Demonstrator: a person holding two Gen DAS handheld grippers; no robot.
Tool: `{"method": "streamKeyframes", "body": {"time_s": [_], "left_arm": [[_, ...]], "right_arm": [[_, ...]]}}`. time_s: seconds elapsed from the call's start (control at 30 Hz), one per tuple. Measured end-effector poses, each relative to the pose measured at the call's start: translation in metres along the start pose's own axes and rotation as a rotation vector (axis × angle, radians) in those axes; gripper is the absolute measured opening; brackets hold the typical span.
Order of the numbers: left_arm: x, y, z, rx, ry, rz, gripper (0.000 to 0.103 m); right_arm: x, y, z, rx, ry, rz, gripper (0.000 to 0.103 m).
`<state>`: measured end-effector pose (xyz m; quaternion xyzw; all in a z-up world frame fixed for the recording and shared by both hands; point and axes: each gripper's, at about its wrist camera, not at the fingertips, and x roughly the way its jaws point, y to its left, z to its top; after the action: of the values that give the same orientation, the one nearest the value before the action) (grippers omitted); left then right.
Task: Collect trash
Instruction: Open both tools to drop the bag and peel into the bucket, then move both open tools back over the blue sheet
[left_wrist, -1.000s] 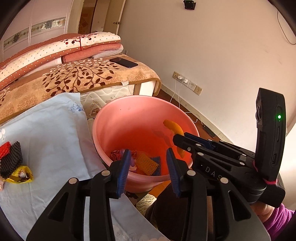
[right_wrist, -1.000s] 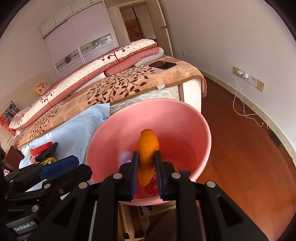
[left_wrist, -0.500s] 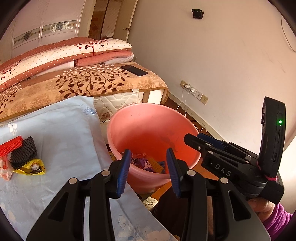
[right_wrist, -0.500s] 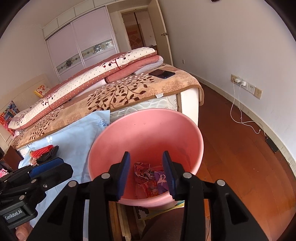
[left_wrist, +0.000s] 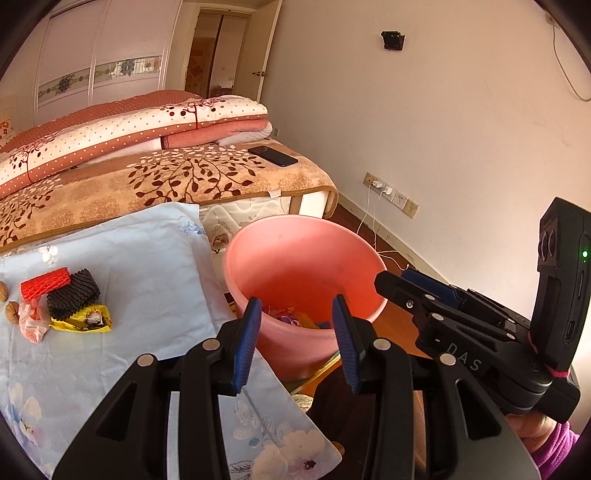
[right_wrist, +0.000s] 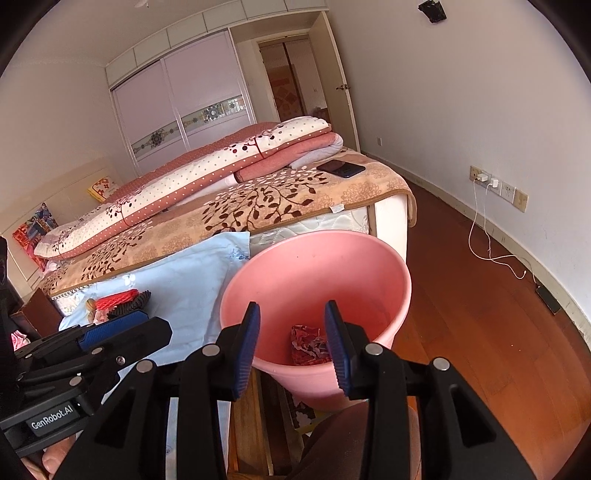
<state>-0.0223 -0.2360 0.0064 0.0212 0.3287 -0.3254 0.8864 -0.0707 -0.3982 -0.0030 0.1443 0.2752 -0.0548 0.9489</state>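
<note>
Item: trash collection, stage between drops, as I read it from my station. Right tongs (right_wrist: 291, 332): parted to a moderate gap, nothing between the pads, poised above the pink bucket (right_wrist: 391, 258). Left tongs (left_wrist: 295, 332): parted about as wide, also empty, aimed over the bucket's near rim. Bucket contents: crumpled red wrapper (right_wrist: 308, 343) and other scraps at the bottom. Remaining trash, all on the tabletop's pale blue cloth (left_wrist: 147, 258), well left of the bucket: 1 red foam net (left_wrist: 45, 282), 1 black foam net (left_wrist: 73, 294) touching it, 1 yellow wrapper (left_wrist: 83, 320) just below, 1 pink-white wrapper (left_wrist: 31, 321), and 2 walnuts (left_wrist: 11, 312) at the far edge. Handling note, my judgement: the next pick was best taken with the left tongs, nearer the pile. I judged the foam nets soft and springy, so a grip across the middle would hold; the flat wrappers called for a low, angled approach, without pinching the cloth beneath. The pile was tight, so I meant to lift only 1 piece at a time.
</note>
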Motion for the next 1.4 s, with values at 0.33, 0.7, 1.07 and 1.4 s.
{"method": "streamKeyframes", "body": {"time_s": [0.33,0.7,1.07,1.4], "left_arm": [[-0.016,-0.007,-0.006,0.026,-0.012,0.007,0.040],[-0.032,0.018,-0.012,-0.036,-0.022,0.023,0.040],[-0.062,0.064,-0.007,-0.079,-0.106,0.125,0.040],[-0.089,0.161,-0.012,-0.217,-0.129,0.299,0.040]], "right_arm": [[-0.025,0.006,0.002,0.002,-0.054,0.016,0.036],[-0.023,0.038,-0.003,-0.043,-0.040,0.044,0.036],[-0.004,0.090,0.001,-0.129,-0.008,0.078,0.036],[0.033,0.140,0.006,-0.176,0.022,0.155,0.035]]}}
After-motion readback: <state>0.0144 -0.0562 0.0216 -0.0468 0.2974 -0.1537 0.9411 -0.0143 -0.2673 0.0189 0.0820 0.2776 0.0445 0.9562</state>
